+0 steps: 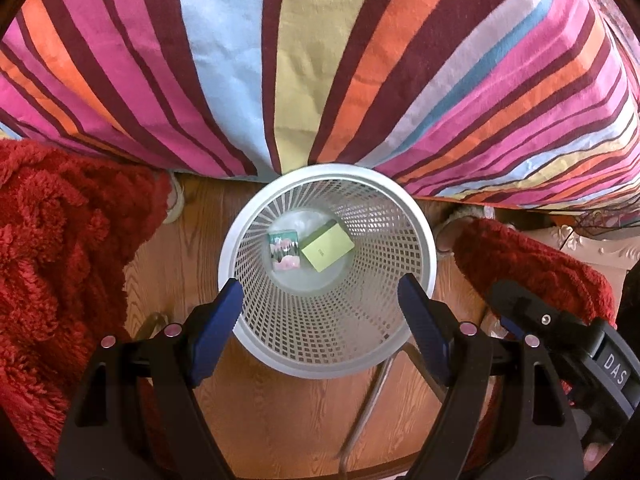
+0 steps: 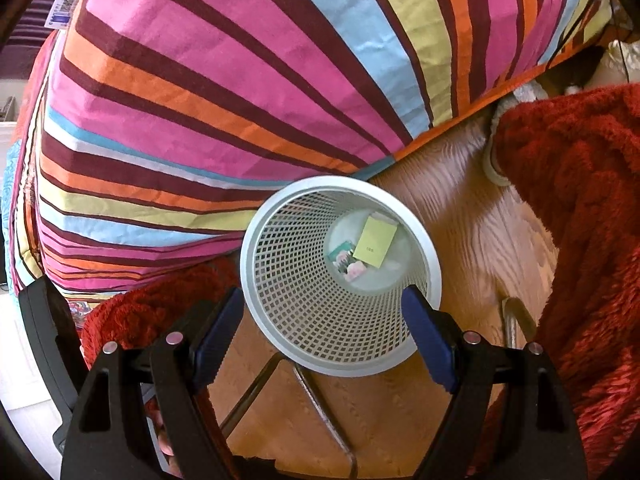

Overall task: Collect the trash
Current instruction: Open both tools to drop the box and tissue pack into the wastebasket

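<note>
A white mesh wastebasket point(image 1: 328, 170) point(image 2: 340, 182) stands on the wooden floor against the bed. At its bottom lie a yellow-green box point(image 1: 328, 250) point(image 2: 376, 246) and a small pack with a pink flower picture point(image 1: 285, 250) point(image 2: 348, 262). My left gripper point(image 1: 320, 284) hangs over the basket's near rim, pointing down, open with nothing between its blue pads. Over the same rim my right gripper point(image 2: 322, 294) is also open and empty. The right gripper's black body point(image 1: 560, 340) shows in the left wrist view, and the left gripper's body point(image 2: 40, 320) shows in the right wrist view.
A striped bedcover point(image 1: 320, 60) point(image 2: 240, 100) bulges over the basket's far side. Red fluffy fabric point(image 1: 60, 260) point(image 2: 580, 220) flanks the basket on both sides. Thin metal legs point(image 1: 372, 400) point(image 2: 320, 400) cross the wooden floor point(image 1: 280, 420) below the grippers.
</note>
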Demonstrator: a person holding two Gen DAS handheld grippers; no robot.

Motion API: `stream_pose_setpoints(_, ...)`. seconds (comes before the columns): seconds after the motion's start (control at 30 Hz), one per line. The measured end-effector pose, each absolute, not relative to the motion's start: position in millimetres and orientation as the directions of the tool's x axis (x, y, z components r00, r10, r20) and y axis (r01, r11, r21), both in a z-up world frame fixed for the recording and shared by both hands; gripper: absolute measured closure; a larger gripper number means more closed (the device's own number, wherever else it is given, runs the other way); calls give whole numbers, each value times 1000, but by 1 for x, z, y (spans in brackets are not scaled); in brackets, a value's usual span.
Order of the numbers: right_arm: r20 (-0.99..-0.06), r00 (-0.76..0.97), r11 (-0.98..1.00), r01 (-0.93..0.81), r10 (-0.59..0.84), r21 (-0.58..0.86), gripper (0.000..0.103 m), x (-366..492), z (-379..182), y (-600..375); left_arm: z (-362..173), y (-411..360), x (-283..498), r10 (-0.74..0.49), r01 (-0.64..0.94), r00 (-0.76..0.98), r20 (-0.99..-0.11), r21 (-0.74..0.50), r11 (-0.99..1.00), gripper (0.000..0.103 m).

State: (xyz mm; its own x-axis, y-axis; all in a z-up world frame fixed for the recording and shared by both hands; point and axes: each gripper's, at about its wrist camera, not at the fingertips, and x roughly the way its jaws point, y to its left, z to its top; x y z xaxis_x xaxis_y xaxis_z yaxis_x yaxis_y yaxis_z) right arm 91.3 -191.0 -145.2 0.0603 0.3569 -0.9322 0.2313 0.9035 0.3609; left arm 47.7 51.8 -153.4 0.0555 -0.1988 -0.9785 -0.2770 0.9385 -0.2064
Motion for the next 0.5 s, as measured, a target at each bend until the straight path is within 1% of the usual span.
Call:
stream_pose_setpoints(0.2, -936, 87, 910, 218, 342, 353, 26, 96, -140, -191, -151, 52, 52, -181, -274, 74, -981, -195, 942, 25)
stream_pose_setpoints(0.3, -936, 104, 913, 208, 337, 352, 21, 98, -137, -192, -150, 50, 54, -170, -266, 76, -983, -184, 946, 25)
stream_pose_setpoints(0.5, -935, 167, 929, 152, 313, 338, 20, 102, -124, -188, -148, 39, 60, -128, -213, 89, -988, -145, 966, 25)
